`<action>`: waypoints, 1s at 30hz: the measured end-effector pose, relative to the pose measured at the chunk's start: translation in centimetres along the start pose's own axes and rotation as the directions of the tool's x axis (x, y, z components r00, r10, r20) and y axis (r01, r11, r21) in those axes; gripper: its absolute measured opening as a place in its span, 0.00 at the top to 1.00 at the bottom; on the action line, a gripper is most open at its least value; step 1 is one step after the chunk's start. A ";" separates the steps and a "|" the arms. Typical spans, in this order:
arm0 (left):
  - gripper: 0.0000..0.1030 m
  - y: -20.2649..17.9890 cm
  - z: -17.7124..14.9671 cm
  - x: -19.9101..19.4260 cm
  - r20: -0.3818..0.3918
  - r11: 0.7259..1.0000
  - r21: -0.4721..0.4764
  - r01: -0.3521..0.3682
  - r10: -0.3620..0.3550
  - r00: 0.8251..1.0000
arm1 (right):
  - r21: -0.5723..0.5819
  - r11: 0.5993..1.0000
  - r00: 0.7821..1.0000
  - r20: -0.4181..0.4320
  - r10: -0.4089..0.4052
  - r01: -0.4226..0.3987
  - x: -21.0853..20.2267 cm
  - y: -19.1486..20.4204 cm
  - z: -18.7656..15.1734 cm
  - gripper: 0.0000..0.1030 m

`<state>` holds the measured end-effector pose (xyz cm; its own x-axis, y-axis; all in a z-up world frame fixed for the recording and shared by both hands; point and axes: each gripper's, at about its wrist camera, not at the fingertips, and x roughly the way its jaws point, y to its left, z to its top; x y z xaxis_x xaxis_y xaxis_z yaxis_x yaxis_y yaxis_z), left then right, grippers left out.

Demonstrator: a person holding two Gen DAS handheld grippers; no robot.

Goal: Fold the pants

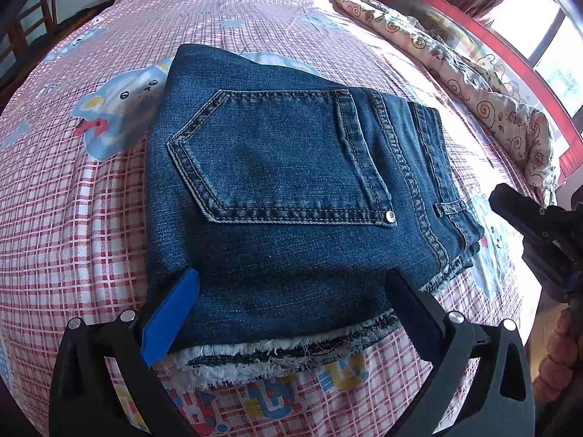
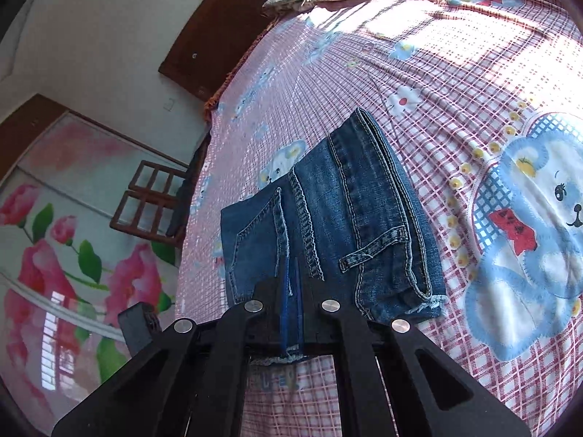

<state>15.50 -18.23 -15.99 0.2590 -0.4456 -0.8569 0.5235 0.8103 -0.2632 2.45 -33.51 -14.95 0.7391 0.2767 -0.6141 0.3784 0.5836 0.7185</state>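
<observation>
So the jeans (image 1: 291, 189) are sitting folded into a chunky bundle on the bed (image 1: 91, 218), on the pink checked sheet with the blue bear prints, back pocket (image 1: 277, 156) facing up and the frayed hems (image 1: 262, 360) poking out along the near edge.

The left tool (image 1: 291, 287) is spread wide, its blue-padded finger at one near corner of the bundle and the black one at the other. Pads don't look like they're squeezing anything, though the tips sit right against the denim so contact is hard to call.

The right tool (image 2: 291, 291) is closed right up with a thin edge of denim running between its fingers. Exactly which layer it has pinched is hidden behind the fingers. From the left wrist view only a dark chunk of it shows at the right border, cut off.

A crumpled floral quilt (image 1: 473, 83) lies along the far side, and a wooden chair (image 2: 153, 200) is partly visible beyond the bed.
</observation>
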 end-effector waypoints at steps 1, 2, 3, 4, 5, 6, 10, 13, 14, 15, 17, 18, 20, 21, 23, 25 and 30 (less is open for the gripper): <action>0.02 0.1 0.0 0.0 0.001 1.000 -0.006 0.003 -0.003 1.000 | 0.017 0.999 0.998 -0.035 -0.045 0.046 0.8 -1.1 -0.4 0.98; 0.02 0.2 0.0 0.0 0.002 1.000 -0.009 0.005 -0.005 1.000 | 0.034 0.997 0.995 -0.083 -0.063 0.066 1.7 -2.4 -1.0 0.98; 0.02 0.3 -0.1 0.0 0.003 1.000 -0.010 0.007 -0.007 1.000 | 0.064 0.997 0.996 -0.080 -0.025 0.031 1.8 -3.6 -1.6 1.00; 0.02 0.3 -0.1 0.0 0.002 1.000 -0.009 0.006 -0.006 1.000 | 0.091 0.996 0.998 -0.069 0.008 -0.002 1.5 -4.2 -1.8 1.00; 0.02 0.3 -0.1 0.0 0.003 1.000 -0.003 0.004 -0.004 1.000 | 0.092 0.996 0.997 -0.075 0.008 -0.001 1.2 -4.0 -1.8 1.00; 0.02 0.3 -0.2 0.0 0.004 1.000 0.002 0.003 -0.003 1.000 | 0.069 0.997 0.997 -0.079 -0.009 0.015 0.9 -3.5 -1.7 1.00; 0.02 0.4 -0.4 -0.2 0.007 1.000 0.011 0.002 -0.002 1.000 | -0.011 1.000 1.000 -0.014 -0.025 0.025 -1.4 -2.0 -0.1 0.90; 0.02 0.2 -0.4 -0.1 0.007 1.000 0.016 -0.005 0.004 1.000 | 0.015 0.998 0.994 0.092 -0.059 0.058 -3.2 -3.2 2.2 0.43; 0.02 0.1 -0.4 -0.1 0.007 1.000 0.019 -0.007 0.006 1.000 | 0.013 0.998 0.992 0.109 -0.067 0.066 -3.3 -3.7 3.0 0.43; 0.02 0.0 -0.4 -0.1 0.007 1.000 0.021 -0.008 0.008 1.000 | 0.007 0.996 0.988 0.124 -0.093 0.093 -3.2 -4.2 3.6 0.43; 0.02 0.0 -0.4 0.0 0.008 1.000 0.022 -0.011 0.011 1.000 | 0.003 0.994 0.988 0.102 -0.112 0.112 -2.3 -5.4 4.7 0.43; 0.02 -0.1 -0.4 0.0 0.007 1.000 0.022 -0.013 0.013 1.000 | 0.013 0.994 0.990 0.085 -0.110 0.109 -1.7 -5.9 4.9 0.43; 0.02 -0.1 -0.3 0.0 0.004 1.000 0.024 -0.016 0.016 1.000 | 0.025 0.998 0.998 0.030 -0.055 0.054 -0.2 -6.5 4.9 0.43; 0.02 -0.1 -0.3 0.0 0.003 1.000 0.025 -0.015 0.015 1.000 | 0.018 0.999 0.999 0.009 -0.047 0.047 0.4 -6.5 4.7 0.43; 0.02 0.0 -0.2 -0.1 0.001 1.000 0.028 -0.009 0.009 1.000 | -0.034 0.999 1.000 -0.004 -0.019 0.019 1.1 -5.8 4.2 0.43; 0.02 0.2 -0.1 -0.3 -0.004 1.000 0.028 0.007 -0.007 1.000 | -0.076 0.996 0.999 -0.005 -0.047 0.046 1.5 -5.0 4.0 0.43; 0.02 1.8 0.3 -2.9 0.034 0.999 0.007 0.052 -0.052 0.998 | -0.057 0.998 0.999 -0.025 -0.030 0.029 1.5 -5.2 4.2 0.42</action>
<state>15.95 -15.64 -13.86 0.2585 -0.4997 -0.8267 0.5421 0.7834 -0.3040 3.95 -39.37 -18.21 0.7135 0.2776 -0.6434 0.3673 0.6337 0.6808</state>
